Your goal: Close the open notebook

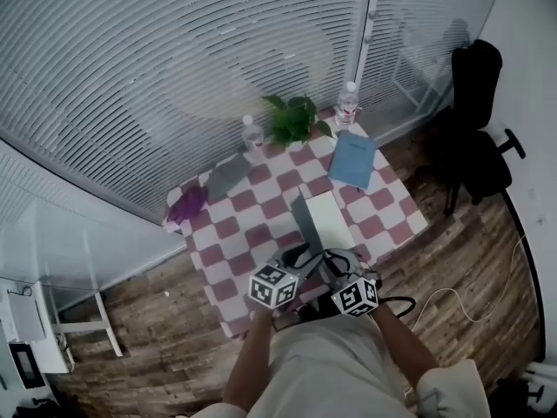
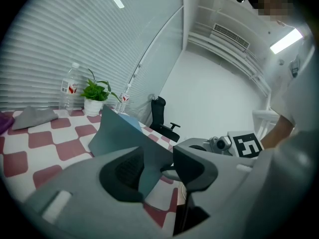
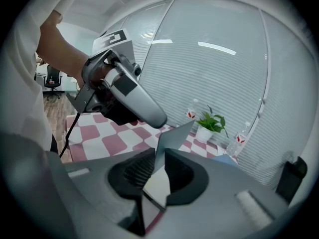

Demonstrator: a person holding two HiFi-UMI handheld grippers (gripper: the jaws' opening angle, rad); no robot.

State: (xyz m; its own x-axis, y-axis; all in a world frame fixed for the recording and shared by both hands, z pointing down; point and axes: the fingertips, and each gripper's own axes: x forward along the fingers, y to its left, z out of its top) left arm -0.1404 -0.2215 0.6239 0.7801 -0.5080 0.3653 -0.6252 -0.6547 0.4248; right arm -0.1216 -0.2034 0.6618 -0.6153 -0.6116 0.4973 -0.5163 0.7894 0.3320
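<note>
The notebook lies open mid-table on the checkered cloth. Its white page is flat and its grey cover stands up. Both grippers hover over its near end, the left gripper beside the right gripper. In the left gripper view the cover runs between the left gripper's wide jaws, which stand open. In the right gripper view the cover sits in the narrow gap of the right gripper, shut on it, with the white page below.
A blue book lies at the far right of the table. A potted plant, two water bottles, a grey cloth and a purple item line the far edge. A black chair stands right.
</note>
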